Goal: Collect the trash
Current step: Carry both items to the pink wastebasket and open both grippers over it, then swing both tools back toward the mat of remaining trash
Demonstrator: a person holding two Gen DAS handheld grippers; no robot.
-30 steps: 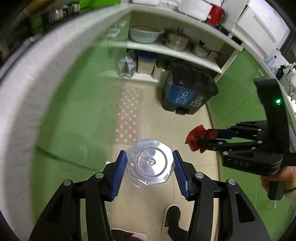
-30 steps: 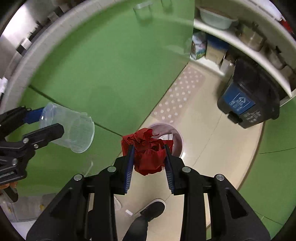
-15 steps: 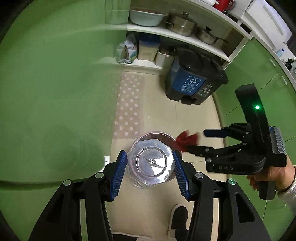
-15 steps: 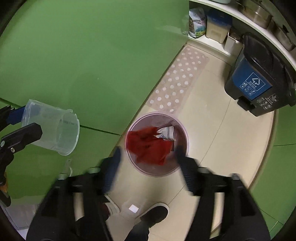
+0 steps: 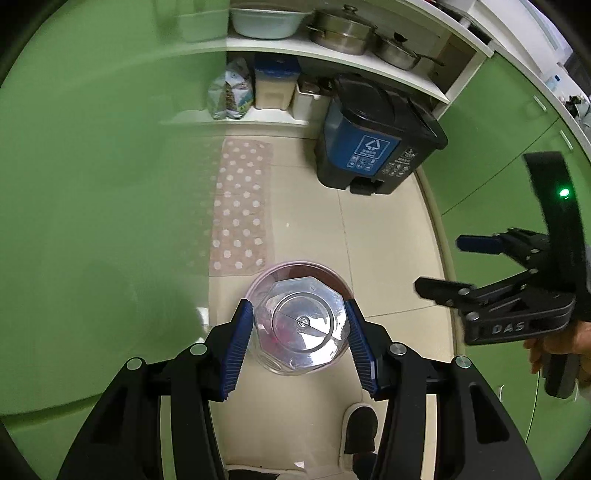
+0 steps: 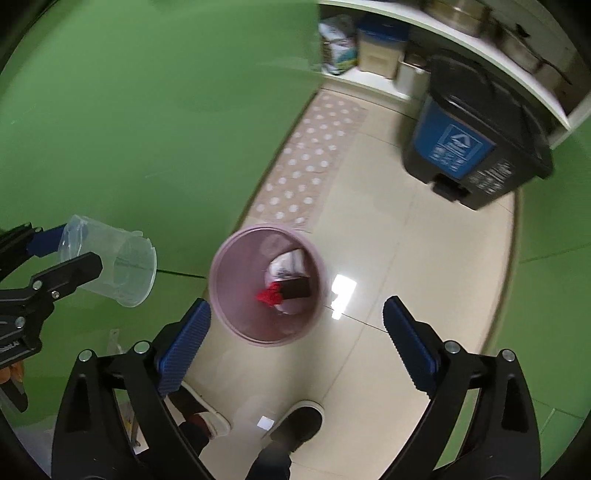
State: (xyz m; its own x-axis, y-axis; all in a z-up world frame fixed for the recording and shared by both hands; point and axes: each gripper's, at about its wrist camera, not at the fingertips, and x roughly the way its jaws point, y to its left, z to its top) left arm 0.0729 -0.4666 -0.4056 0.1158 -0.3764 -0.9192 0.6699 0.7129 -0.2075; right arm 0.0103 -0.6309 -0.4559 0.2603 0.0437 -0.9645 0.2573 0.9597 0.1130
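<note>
My left gripper (image 5: 300,343) is shut on a clear plastic cup (image 5: 301,326), held base toward the camera, above a pink waste bin (image 5: 334,277) on the floor. In the right wrist view the cup (image 6: 110,266) hangs tilted at the left in the left gripper (image 6: 68,254), beside the pink bin (image 6: 236,266). My right gripper (image 6: 295,332) is open and empty above the bin. A red crumpled wrapper (image 6: 269,296) lies inside the bin with white paper and a dark piece. The right gripper (image 5: 441,266) also shows open at the right of the left wrist view.
A black and blue pedal bin (image 5: 373,136) stands by white shelves with pots (image 5: 343,29). A dotted pink mat (image 5: 240,206) lies along the green cabinet fronts (image 6: 147,110). The person's shoes (image 6: 295,424) stand on the beige tile floor near the pink bin.
My right gripper opened and the red wrapper dropped into the pink bin. Both grippers came down toward the floor; the left one still holds the cup, now over the bin.
</note>
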